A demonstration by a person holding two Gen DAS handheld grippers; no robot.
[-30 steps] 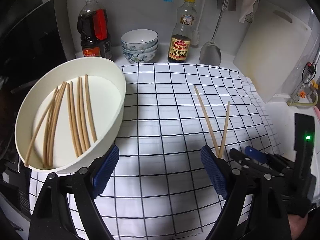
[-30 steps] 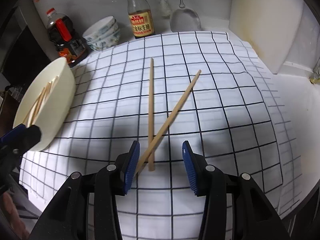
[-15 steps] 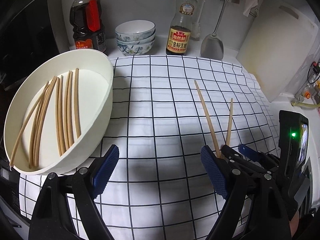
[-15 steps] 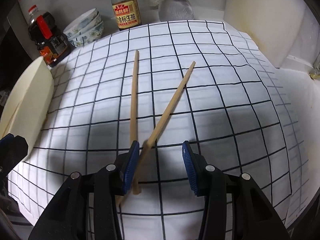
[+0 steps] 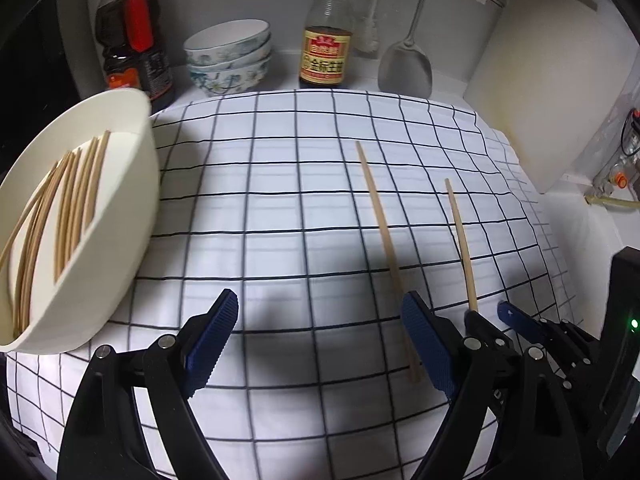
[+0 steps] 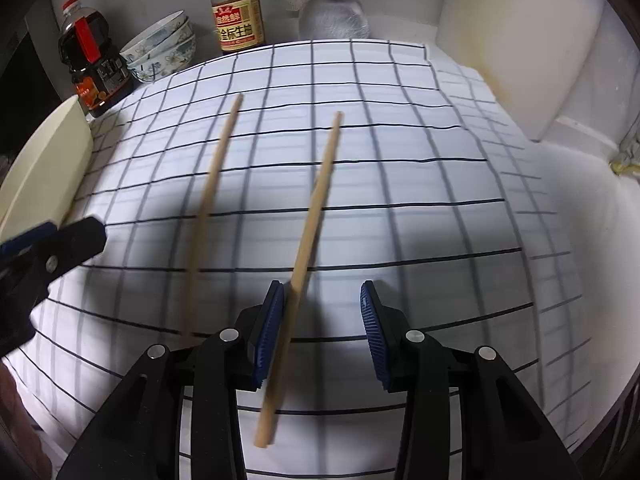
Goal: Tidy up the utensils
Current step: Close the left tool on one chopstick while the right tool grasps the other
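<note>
Two chopsticks are lying on the checked cloth (image 5: 280, 200), apart and nearly parallel: the left stick (image 6: 208, 196) and the right stick (image 6: 316, 204). The right stick's near end is passing between the pads of the right gripper (image 6: 322, 328), lying against the left pad; the right pad is standing clear of it. The jaws are closing, at roughly half width, with no grip on the stick made. The left stick is lying outside those jaws, beside the left finger. The left gripper (image 5: 320, 340) is hovering wide open over bare cloth, holding nothing; the left stick's near end is showing just beside its right pad. At the cloth's left edge a white bowl (image 5: 140, 208) is holding a bundle of further chopsticks (image 5: 60, 208). Behind the cloth are standing a dark bottle (image 5: 134, 40), stacked bowls (image 5: 228, 56), a sauce bottle (image 5: 326, 48) and a spatula (image 5: 406, 64); a cutting board (image 5: 552, 80) is leaning at the right.
</note>
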